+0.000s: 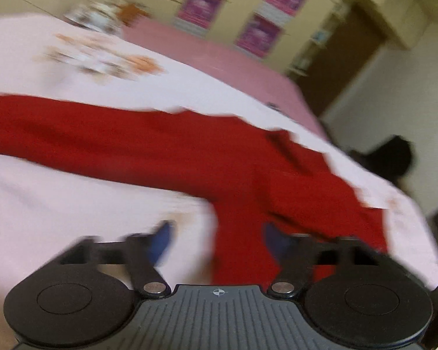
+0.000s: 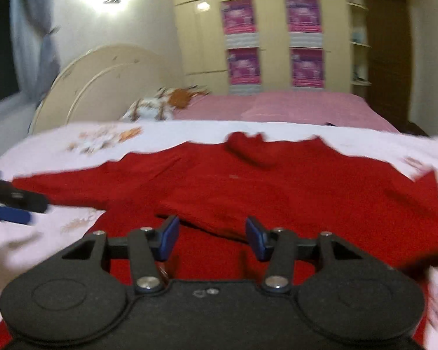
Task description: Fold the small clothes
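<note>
- The red garment (image 2: 248, 180) lies spread on the pale sheet (image 2: 58, 145) that covers the near part of the bed, collar toward 12 o'clock in the right wrist view, 1 sleeve stretched out toward 9 o'clock.
- A fold of red cloth already lies across the body near the middle; from here it looks like the other sleeve, or a side, turned inward, so I judge the folding is in its early part.
- The right gripper (image 2: 212, 234) hangs over the lower half of the garment with its blue pads apart and nothing between them.
- The left gripper (image 1: 217, 240) is blurred; its pads stand apart above the red cloth and do not press on it. In the right wrist view it sits at 9 o'clock, just beside the outstretched sleeve.
- Next, I'd guess, the left tongs need to close on that long sleeve and carry it across the body toward 3 o'clock, while the right steadies the cloth.
</note>
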Available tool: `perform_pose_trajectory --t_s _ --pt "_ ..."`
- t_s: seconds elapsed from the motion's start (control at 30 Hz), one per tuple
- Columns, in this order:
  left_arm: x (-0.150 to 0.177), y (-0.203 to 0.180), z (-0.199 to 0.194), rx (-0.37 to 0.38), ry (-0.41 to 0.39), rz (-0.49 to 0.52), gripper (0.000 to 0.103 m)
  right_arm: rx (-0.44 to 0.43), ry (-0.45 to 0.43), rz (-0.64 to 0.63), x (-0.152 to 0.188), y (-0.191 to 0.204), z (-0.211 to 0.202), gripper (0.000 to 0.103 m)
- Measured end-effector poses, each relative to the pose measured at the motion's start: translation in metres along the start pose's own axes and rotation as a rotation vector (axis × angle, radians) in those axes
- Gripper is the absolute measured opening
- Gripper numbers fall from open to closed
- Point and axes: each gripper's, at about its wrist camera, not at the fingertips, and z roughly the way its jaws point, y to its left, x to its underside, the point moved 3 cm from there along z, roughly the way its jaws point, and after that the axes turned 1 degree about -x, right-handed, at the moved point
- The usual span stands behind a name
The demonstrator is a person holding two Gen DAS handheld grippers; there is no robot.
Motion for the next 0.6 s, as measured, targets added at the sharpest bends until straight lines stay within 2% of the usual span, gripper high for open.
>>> perform_pose_trajectory --t_s 0.07,0.17,0.23,0.4,0.43,0.47,0.5,0.6 --pt "-0.001 -0.019 0.03 0.044 0.035 -0.003 0.051 0.034 0.001 0.063 0.006 -0.021 -0.02 0.049" --pt "-0.008 -0.038 0.075 0.015 0.097 0.0 0.051 0.066 0.011 0.135 0.014 -0.05 -0.038 0.049" --pt "-0.014 -0.045 0.096 0.009 0.11 -0.011 0.054 0.094 0.015 0.149 0.024 -0.063 -0.047 0.05" --pt "-0.018 -0.062 0.118 -0.016 0.093 -0.004 0.054 0.152 0.0 0.211 0.043 -0.096 -0.071 0.05" --pt "-0.018 -0.066 0.119 -0.021 0.089 0.017 0.049 0.16 -0.005 0.232 0.043 -0.101 -0.072 0.05" --pt "-0.017 -0.071 0.121 -0.034 0.082 0.052 0.014 0.165 -0.01 0.258 0.044 -0.107 -0.073 0.05" --pt "-0.017 -0.073 0.125 -0.052 0.086 0.082 0.005 0.169 -0.016 0.286 0.045 -0.113 -0.075 0.05" --pt "-0.025 -0.069 0.112 -0.023 0.022 0.088 0.005 0.186 -0.015 0.343 0.047 -0.127 -0.074 0.05"
